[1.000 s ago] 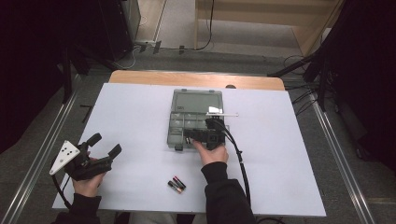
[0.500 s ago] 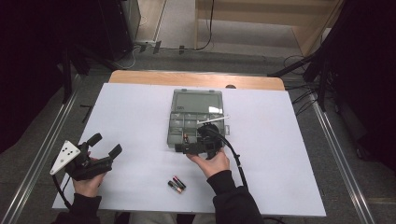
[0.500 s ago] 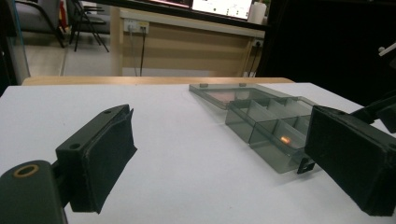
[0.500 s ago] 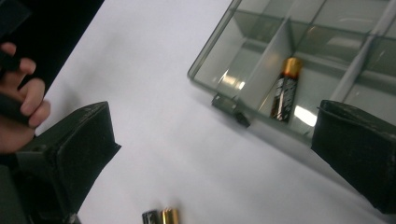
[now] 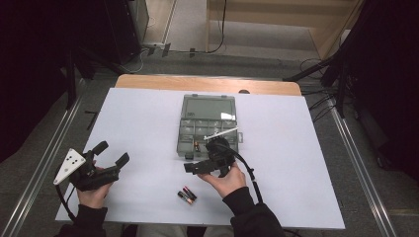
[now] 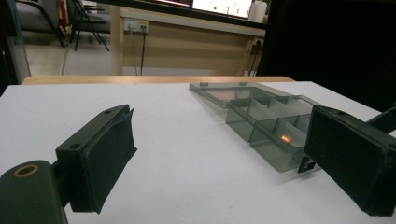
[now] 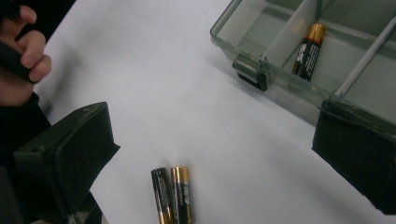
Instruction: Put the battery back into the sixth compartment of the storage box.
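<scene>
Your right gripper hangs just in front of the compartment box, jaws spread wide with nothing between them — they have just been opening. In the right gripper view one battery lies in a near compartment of the box, its gold end pointing away from you, close to the front wall by the dark latch. Two more batteries lie side by side, touching, on the white table, just ahead of your right hand and between the jaws' line of sight in that view.

Your left gripper rests well apart at the table's left — jaws released, empty. The box lid lies flat open behind the compartments.
</scene>
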